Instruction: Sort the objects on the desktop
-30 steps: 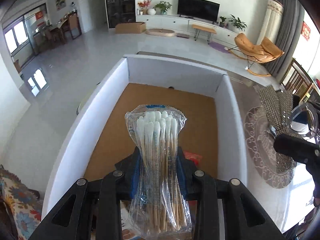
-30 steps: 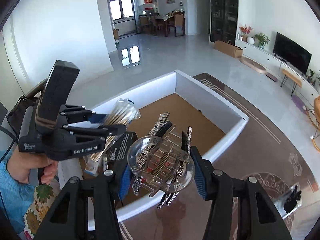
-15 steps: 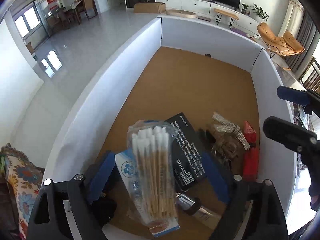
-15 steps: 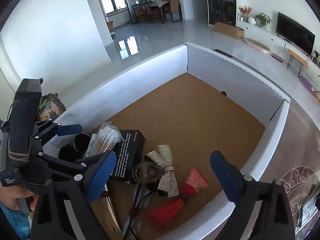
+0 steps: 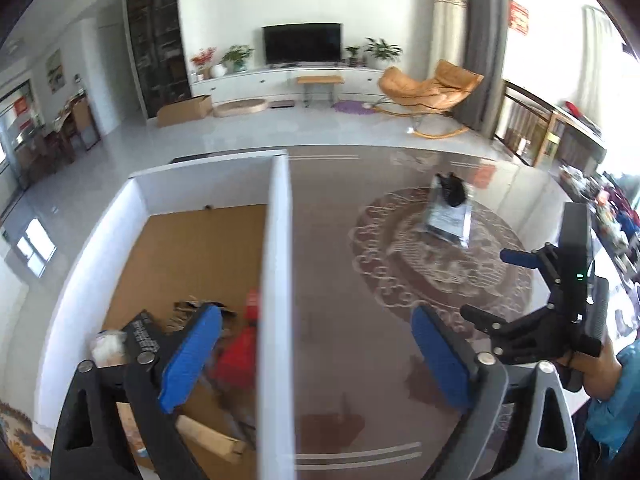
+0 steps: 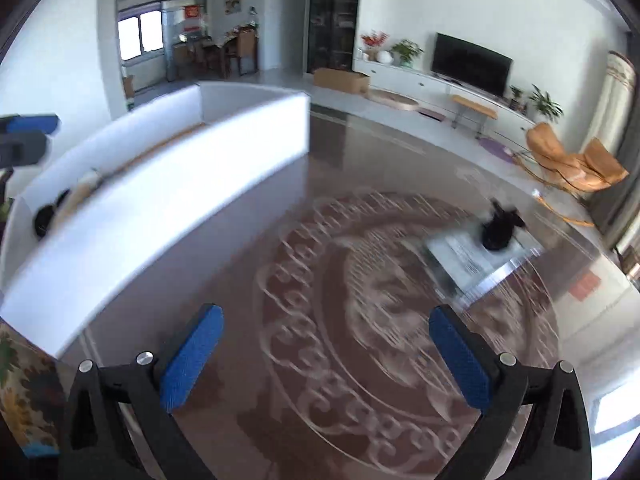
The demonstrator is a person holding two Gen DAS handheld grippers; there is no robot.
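Note:
A white-walled box [image 5: 278, 264] with a brown floor stands on the glossy table; it also shows in the right wrist view [image 6: 160, 196]. Inside lie a red item [image 5: 236, 356], a black booklet [image 5: 144, 330], a cotton swab bag [image 5: 106, 344] and other small things, partly blurred. My left gripper [image 5: 316, 354] is open and empty, straddling the box's right wall. My right gripper [image 6: 326, 354] is open and empty over the table to the right of the box. A clear flat packet with a black object on it [image 6: 480, 252] lies on the table ahead; it also shows in the left wrist view [image 5: 450, 210].
The table top has a round ornate pattern [image 6: 380, 320]. My right gripper and the hand holding it show at the right of the left wrist view [image 5: 560, 312]. A floral cloth [image 6: 24, 392] lies at the lower left.
Both grippers have left the box interior and swung right, over the table. The cotton swab bag and the sparkly hair clip were let go earlier and lie in the box.

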